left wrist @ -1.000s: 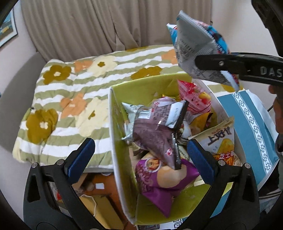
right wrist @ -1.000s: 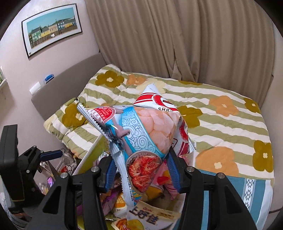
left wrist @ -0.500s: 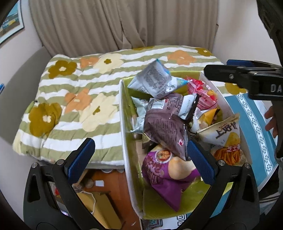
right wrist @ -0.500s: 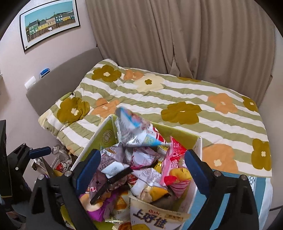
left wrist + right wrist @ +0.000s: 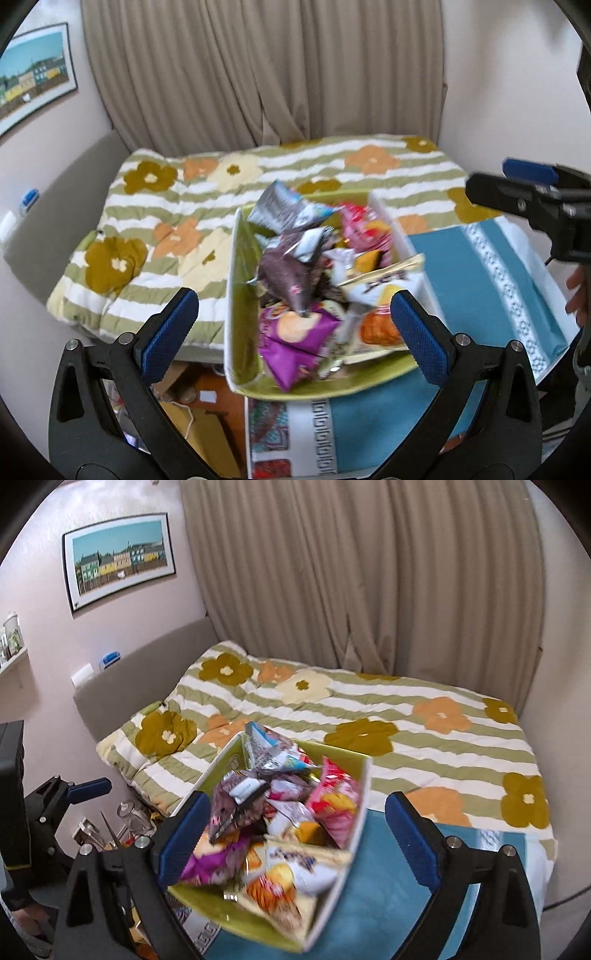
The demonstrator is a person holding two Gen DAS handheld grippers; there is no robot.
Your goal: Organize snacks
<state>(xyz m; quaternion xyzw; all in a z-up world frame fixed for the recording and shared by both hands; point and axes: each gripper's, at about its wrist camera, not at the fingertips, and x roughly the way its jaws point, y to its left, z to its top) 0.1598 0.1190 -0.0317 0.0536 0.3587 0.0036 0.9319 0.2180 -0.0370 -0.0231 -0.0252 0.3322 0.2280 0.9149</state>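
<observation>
A green-lined box (image 5: 242, 280) (image 5: 229, 762) full of snack bags stands on a blue cloth. The silver and blue shrimp-chip bag (image 5: 286, 206) (image 5: 271, 751) lies on top at the box's far end. A brown bag (image 5: 286, 273), a purple bag (image 5: 295, 339) and a pink bag (image 5: 336, 805) lie among the others. My left gripper (image 5: 293, 328) is open and empty, above the box's near end. My right gripper (image 5: 295, 838) is open and empty, above the box; it also shows at the right of the left wrist view (image 5: 528, 184).
The blue patterned cloth (image 5: 476, 273) (image 5: 399, 908) covers the surface under the box. A bed with a striped flower quilt (image 5: 184, 206) (image 5: 369, 716) lies behind. Curtains (image 5: 351, 572) hang at the back. Clutter sits on the floor at the left (image 5: 129, 819).
My right gripper opened and let go of the shrimp-chip bag, which dropped onto the pile in the box. Both grippers have since pulled back and up from the box.
</observation>
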